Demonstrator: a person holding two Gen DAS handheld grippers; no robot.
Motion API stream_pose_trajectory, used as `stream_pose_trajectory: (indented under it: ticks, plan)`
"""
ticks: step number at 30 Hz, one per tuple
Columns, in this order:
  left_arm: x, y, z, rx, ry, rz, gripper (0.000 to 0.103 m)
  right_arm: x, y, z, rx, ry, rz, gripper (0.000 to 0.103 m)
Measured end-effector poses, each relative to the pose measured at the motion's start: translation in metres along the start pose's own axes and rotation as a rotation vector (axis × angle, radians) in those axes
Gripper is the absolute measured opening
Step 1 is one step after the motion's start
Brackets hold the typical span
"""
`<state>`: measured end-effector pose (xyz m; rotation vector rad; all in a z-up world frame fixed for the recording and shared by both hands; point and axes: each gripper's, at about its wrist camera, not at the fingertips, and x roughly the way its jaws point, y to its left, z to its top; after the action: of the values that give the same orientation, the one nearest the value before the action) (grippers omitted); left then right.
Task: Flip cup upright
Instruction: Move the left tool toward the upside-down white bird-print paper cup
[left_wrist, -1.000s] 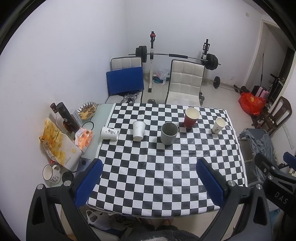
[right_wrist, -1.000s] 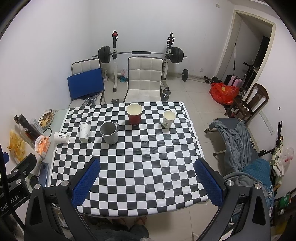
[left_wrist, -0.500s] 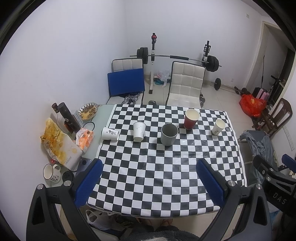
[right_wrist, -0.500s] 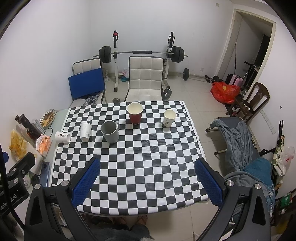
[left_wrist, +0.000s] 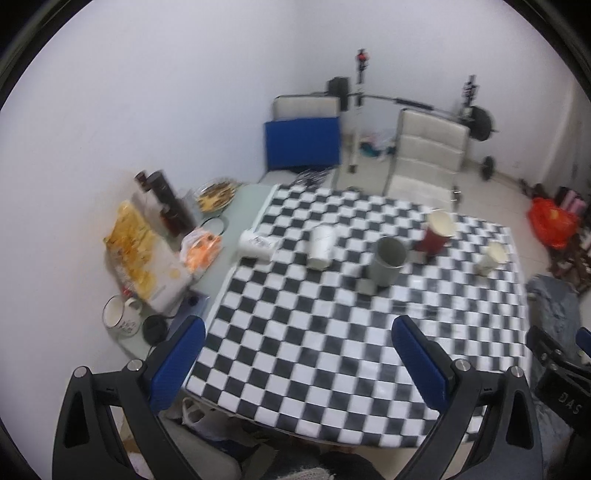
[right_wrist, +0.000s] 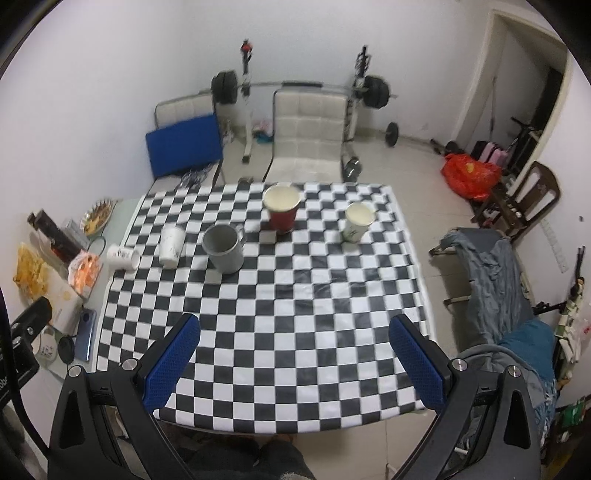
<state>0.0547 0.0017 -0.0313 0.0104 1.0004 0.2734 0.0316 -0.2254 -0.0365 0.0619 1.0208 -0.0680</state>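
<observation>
A white paper cup (left_wrist: 257, 243) lies on its side at the left edge of the checkered tablecloth (left_wrist: 332, 332); it also shows in the right wrist view (right_wrist: 123, 256). Beside it a second white cup (left_wrist: 320, 242) (right_wrist: 171, 242) stands mouth down. A grey mug (left_wrist: 388, 260) (right_wrist: 223, 248), a red cup (left_wrist: 437, 232) (right_wrist: 281, 209) and a small white cup (left_wrist: 491, 256) (right_wrist: 357, 220) stand upright. My left gripper (left_wrist: 297, 363) and right gripper (right_wrist: 295, 360) are both open and empty, high above the near table edge.
Snack bags (left_wrist: 140, 254), a dark bottle (left_wrist: 166, 201), a dish (left_wrist: 216, 192) and a mug (left_wrist: 120, 317) crowd the table's left strip. A phone (right_wrist: 85, 334) lies there too. Chairs (right_wrist: 308, 129) and a barbell rack stand behind; a clothes-draped chair (right_wrist: 491, 266) is to the right.
The left wrist view has swung left and closer to the table, with motion blur. The right wrist view has drifted only slightly. The cups have not moved.
</observation>
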Motion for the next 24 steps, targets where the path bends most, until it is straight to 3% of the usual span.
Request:
stream_pose_trajectory:
  ticks: [7, 11, 24]
  plan:
    - [0.082, 0.021, -0.013, -0.021, 0.103, 0.138, 0.103, 0.112, 0.048, -0.001, -0.078, 0.110, 0.037, 0.103]
    - [0.124, 0.039, -0.012, -0.032, 0.155, 0.170, 0.103, 0.172, 0.088, -0.001, -0.126, 0.178, 0.055, 0.103]
    - [0.262, 0.058, 0.034, 0.074, 0.329, 0.107, 0.103, 0.302, 0.184, 0.012, -0.132, 0.349, 0.040, 0.103]
